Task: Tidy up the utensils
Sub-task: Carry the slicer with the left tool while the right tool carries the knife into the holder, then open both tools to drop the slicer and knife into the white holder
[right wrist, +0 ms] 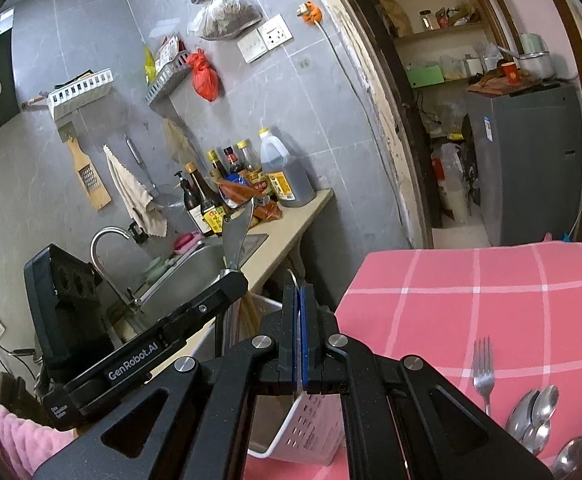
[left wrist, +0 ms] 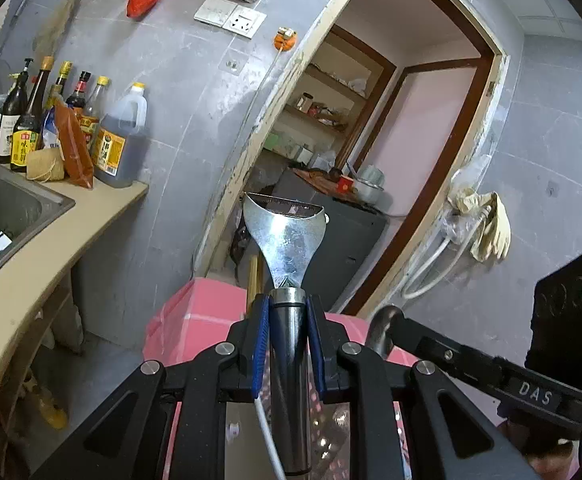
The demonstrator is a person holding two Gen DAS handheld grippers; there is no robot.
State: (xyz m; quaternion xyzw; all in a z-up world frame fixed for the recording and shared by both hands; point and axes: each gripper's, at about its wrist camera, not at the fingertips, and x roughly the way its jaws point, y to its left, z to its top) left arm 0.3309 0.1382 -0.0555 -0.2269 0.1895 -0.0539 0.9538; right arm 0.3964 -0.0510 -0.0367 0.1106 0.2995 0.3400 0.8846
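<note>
My left gripper (left wrist: 287,304) is shut on the dark handle of a steel spatula (left wrist: 283,232), whose flat blade stands upright in the air above the pink checked table (left wrist: 195,316). The spatula blade also shows in the right wrist view (right wrist: 237,236), sticking up past the left gripper's body. My right gripper (right wrist: 301,300) is shut on the thin white rim of a white slotted utensil basket (right wrist: 311,432) at the table's left edge. A fork (right wrist: 483,372) and several spoons (right wrist: 539,416) lie on the tablecloth (right wrist: 471,300) at the right.
A counter with a steel sink (right wrist: 187,276), tap (right wrist: 107,240) and several sauce bottles (right wrist: 251,184) runs along the grey tiled wall on the left. An open doorway (right wrist: 471,140) leads to a pantry with shelves and a grey cabinet (right wrist: 531,160).
</note>
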